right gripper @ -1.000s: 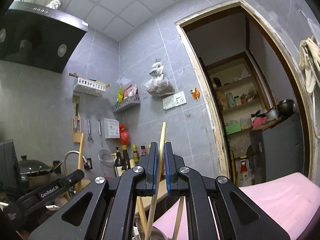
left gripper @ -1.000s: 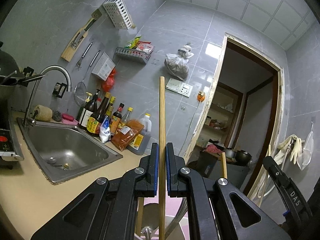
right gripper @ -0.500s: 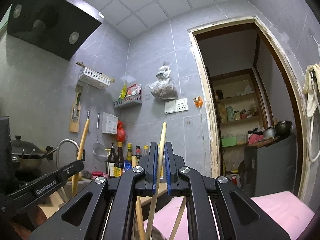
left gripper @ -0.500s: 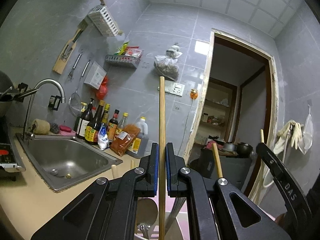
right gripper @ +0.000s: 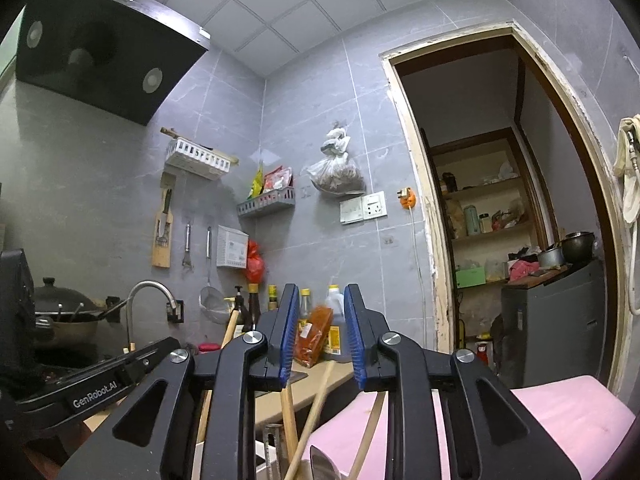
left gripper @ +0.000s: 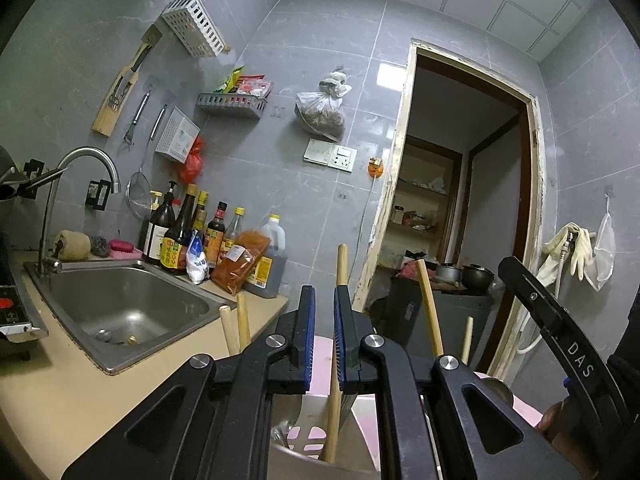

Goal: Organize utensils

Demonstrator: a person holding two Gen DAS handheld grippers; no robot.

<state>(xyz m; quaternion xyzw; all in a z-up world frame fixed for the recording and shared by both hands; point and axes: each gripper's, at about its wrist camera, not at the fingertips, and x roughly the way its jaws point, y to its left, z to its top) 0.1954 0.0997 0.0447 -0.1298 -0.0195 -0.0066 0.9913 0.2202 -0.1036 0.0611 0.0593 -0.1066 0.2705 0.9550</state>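
Below my left tongs (left gripper: 322, 312) a metal holder (left gripper: 304, 462) stands on a pink mat (left gripper: 320, 354), and a wooden handle (left gripper: 335, 360) rises out of it, passing up between my blue pads (left gripper: 307, 336). The pads stand a little apart; the handle lies close against the right-hand pad, but I cannot tell whether it touches, and nothing is clamped. More wooden handles stick up around it: two (left gripper: 236, 330) to the left of the tongs and two to the right, the taller one (left gripper: 430, 308) leaning away. A white slotted utensil (left gripper: 310, 420) sits inside the holder beside the handle.

My right tongs (right gripper: 321, 336) are spread wide with nothing between the pads. Beneath them, wooden sticks (right gripper: 310, 416) cross at angles, rising from the same cluster, with the pink mat (right gripper: 560, 412) spreading off to the right. My other gripper's black arm (right gripper: 96, 384) shows at the lower left of that view.

Left of the holder, on the beige counter (left gripper: 52, 400), a steel sink (left gripper: 120, 308) sits under a curved tap (left gripper: 88, 172). Sauce bottles (left gripper: 192, 232) and an oil jug (left gripper: 272, 260) line the wall behind it. A doorway (left gripper: 464, 200) opens on the right.
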